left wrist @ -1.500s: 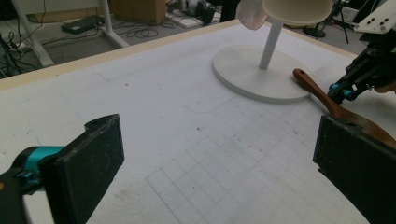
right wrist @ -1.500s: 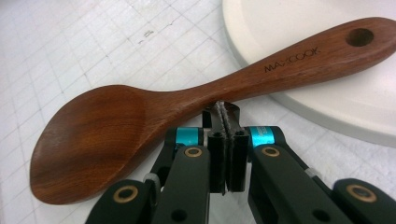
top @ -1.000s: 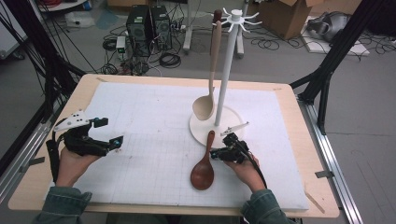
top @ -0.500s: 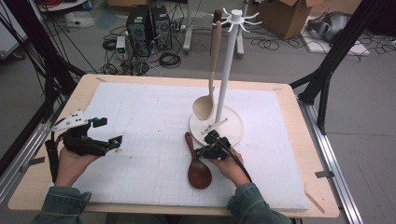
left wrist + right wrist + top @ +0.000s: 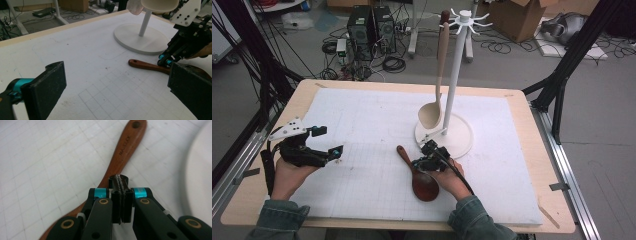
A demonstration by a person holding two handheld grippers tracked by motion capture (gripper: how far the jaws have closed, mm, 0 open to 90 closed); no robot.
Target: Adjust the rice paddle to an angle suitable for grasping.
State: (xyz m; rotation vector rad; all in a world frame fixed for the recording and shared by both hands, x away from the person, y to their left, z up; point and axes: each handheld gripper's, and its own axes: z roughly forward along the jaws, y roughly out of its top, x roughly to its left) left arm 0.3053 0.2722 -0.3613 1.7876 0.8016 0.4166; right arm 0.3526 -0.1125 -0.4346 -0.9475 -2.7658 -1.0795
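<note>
Nearest the person, the dark spoon (image 5: 416, 172) lies flat on the white mat (image 5: 362, 125) that covers the worktop (image 5: 532, 190), just in front of the rack base (image 5: 459, 137), its bowl toward the person and its handle slanting away to the left. In the right gripper view the spoon (image 5: 117, 157) runs from the lower left to the upper right, its handle end pierced by a hole. The right hand-held gripper (image 5: 428, 159) sits over the spoon's neck, close to the near rim of the base; its jaws are clenched together, pads (image 5: 121, 185) meeting with nothing between them, and they rest above the handle rather than around it. Well to the left of the rack, the left hand-held gripper (image 5: 327, 142) hovers low over the mat with its jaws spread wide and released, empty; its own view looks across the mat at the spoon (image 5: 150, 66) and the right hand-held gripper (image 5: 166, 60) beside the base. Farther off stands the rack (image 5: 457, 80), a white post rising from the round base. A pale spoon (image 5: 437, 85) hangs from one of its top pegs, bowl down, just left of the post and over the base. Beyond the worktop the floor (image 5: 512, 55) holds cables and boxes.
</note>
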